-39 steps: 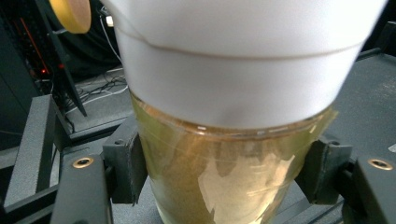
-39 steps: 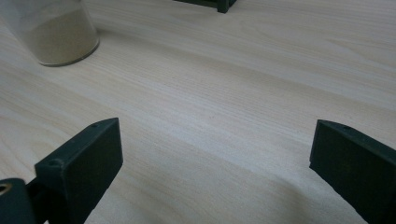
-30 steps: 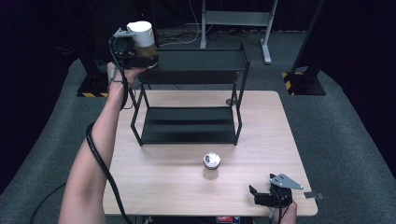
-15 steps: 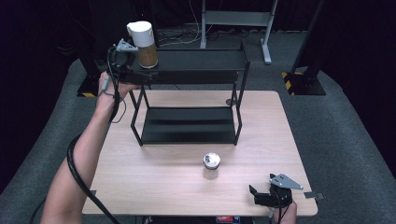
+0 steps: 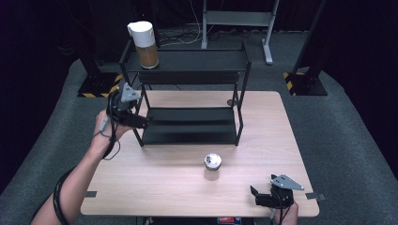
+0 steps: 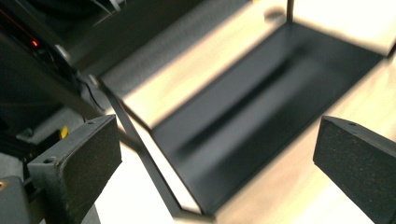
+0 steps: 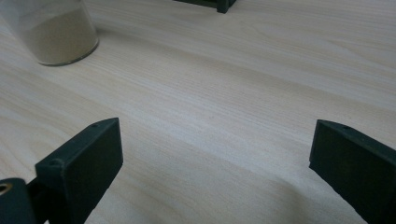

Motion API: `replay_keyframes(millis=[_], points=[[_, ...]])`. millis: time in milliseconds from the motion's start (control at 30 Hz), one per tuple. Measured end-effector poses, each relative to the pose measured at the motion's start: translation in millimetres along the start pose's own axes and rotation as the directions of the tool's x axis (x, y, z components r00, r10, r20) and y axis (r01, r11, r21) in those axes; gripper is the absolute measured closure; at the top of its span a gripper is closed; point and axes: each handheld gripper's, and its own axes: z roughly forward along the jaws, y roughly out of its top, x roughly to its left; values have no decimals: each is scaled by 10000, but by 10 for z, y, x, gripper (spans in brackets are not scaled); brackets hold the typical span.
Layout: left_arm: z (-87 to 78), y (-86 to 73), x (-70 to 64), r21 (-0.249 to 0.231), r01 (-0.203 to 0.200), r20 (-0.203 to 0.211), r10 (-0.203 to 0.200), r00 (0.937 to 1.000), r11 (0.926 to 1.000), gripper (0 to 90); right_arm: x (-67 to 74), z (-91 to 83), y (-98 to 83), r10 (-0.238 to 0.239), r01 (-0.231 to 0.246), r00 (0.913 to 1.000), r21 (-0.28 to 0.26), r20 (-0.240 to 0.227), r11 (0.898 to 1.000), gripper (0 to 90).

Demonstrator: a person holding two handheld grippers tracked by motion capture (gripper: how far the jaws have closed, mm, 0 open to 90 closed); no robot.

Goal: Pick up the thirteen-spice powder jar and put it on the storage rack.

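Now the white-lidded canister (image 5: 144, 45) stands upright on the top tier of the black shelf rack (image 5: 187, 93), at its left end, released. Left gripper (image 5: 139, 122) sits beside the rack's left post, level with the lower tier; its jaws have just been opening and stand wide with nothing between them, likely clearing off after a placement. Right gripper (image 5: 256, 197) rests near the table's (image 5: 164, 187) front right corner, jaws wide, empty, probably parked. Small jar (image 5: 212, 162) stands in front of the rack. Left gripper view is motion-blurred; jar top is cut off in the right gripper view.
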Motion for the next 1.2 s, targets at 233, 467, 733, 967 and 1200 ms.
replay_keyframes(millis=[233,467,733,967,1200], points=[[287,-498,-277,1172,-245,190,224,9996,9928,0,1,-1,-3,13,-13,10000,-17,14,10000,20],[547,-1131,-459,1751,665,1038,-856,9909,9823,0,-1,0,0,36,-36,10000,-2,8,10000,20],[574,-1634,-663,1747,1498,825,-1661,9827,9731,2,7,4,9,13,-13,10000,47,44,10000,20],[540,-1935,-659,1020,2622,1143,-2731,9552,9596,0,6,7,14,-17,16,10000,78,19,10000,18],[540,-1942,-657,1001,2658,1146,-2764,9542,9588,0,9,9,14,0,-1,10000,80,31,10000,17]])
